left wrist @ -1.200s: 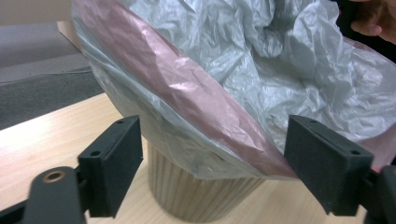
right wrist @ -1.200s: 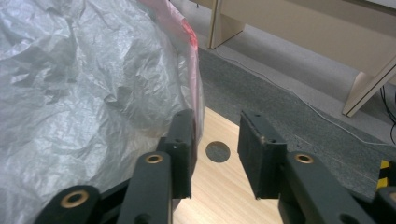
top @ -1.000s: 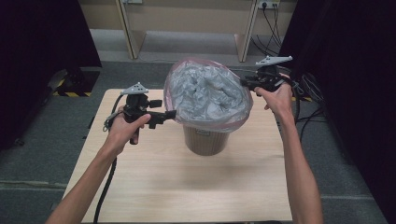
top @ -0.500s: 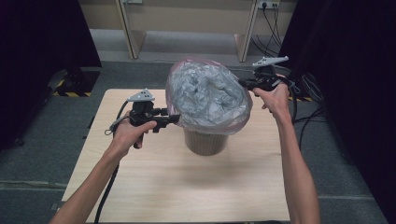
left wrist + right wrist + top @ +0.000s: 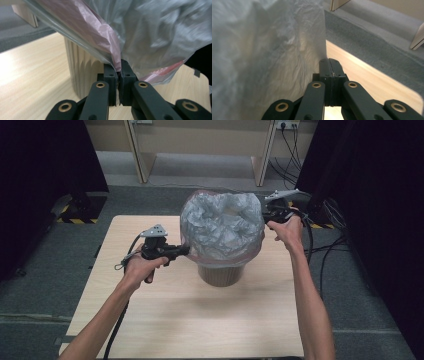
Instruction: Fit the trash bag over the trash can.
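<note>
On the worktop [image 5: 150,320] stands a brown bin [image 5: 219,275] with a big bag [image 5: 222,227] puffed over its top, each side pinched by the left hand-held gripper [image 5: 184,251] and right hand-held gripper [image 5: 265,215], so next pull it down evenly.

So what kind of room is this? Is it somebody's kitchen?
Probably not a kitchen; it looks like a lab or recording studio. A bare wooden table stands on grey carpet, black curtains hang on both sides, and cables trail across the floor.
</note>
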The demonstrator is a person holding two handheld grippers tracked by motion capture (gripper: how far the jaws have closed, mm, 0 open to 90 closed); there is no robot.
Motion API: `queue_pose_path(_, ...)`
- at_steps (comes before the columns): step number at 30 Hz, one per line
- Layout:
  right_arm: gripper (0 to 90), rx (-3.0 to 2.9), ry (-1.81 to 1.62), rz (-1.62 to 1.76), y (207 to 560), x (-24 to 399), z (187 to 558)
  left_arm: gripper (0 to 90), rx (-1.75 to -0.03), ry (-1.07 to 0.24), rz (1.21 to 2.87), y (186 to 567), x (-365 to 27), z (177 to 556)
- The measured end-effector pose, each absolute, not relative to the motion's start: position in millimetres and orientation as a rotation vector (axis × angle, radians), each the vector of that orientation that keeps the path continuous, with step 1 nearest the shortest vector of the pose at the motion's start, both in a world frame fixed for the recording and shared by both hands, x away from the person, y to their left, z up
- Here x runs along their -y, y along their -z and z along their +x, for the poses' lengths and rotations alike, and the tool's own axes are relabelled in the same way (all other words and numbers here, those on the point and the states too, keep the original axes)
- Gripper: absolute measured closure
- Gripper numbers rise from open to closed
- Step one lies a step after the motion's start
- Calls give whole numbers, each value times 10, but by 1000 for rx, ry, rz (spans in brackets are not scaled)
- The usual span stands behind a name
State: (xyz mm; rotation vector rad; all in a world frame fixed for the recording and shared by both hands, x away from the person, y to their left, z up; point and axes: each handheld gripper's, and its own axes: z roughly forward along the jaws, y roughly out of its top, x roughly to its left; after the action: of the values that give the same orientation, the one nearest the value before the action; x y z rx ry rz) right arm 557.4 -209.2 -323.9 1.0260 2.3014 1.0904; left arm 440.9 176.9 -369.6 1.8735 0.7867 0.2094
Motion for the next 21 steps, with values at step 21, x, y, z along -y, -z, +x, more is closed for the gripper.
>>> queue_pose_path(21,900,-2429,-886,1204,4323,2179,5711,862,-847,-366,2118,4758,-1414,4624)
